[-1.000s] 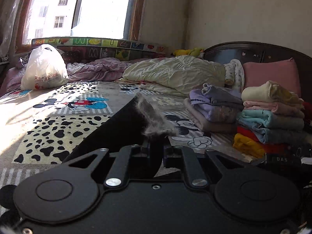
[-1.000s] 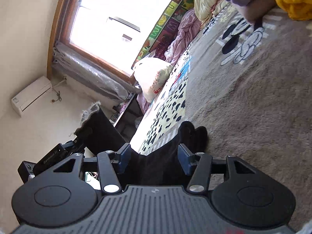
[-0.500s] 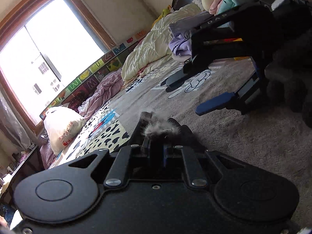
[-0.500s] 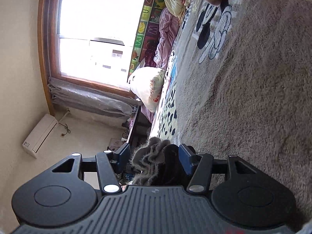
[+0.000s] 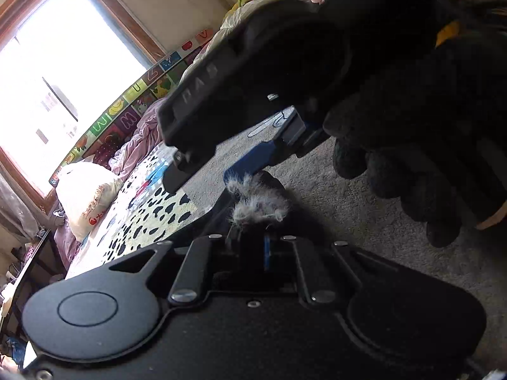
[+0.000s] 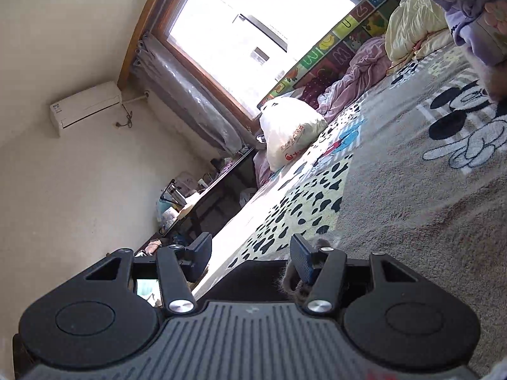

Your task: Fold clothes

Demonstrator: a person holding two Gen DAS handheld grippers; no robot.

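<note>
Black, fur-trimmed cloth, a dark garment with a tuft of grey fuzz (image 5: 258,204) at its edge, sat pinched in the left gripper (image 5: 250,242) in the left wrist view, the two jaws drawn close on it with only a sliver of blue pad showing. It lay low over the grey plush bedspread printed with cartoon mice and black spots (image 5: 348,196). Just above and ahead hung the right gripper (image 5: 253,155), seen from its side, carried by a hand in a black knitted glove (image 5: 412,164). The two tools were near enough that a careless sweep could have knocked them together, or snagged the fuzz on the blue pad of the right one.

From the right wrist view, the right gripper (image 6: 250,258) stood with its jaws wide apart and nothing between them. A bit of the grey fuzz lay against the outside of its right finger (image 6: 301,261), and the black cloth spread below the jaws. If that finger had dragged on as it was, the fuzz could have caught and pulled the fold askew. A stack of folded purple and grey clothes (image 6: 475,31) lay well apart at the top right corner, and a white plastic bag (image 6: 288,129) sat near the window. With only one corner held, the slack cloth could also have bunched on the plush.
</note>
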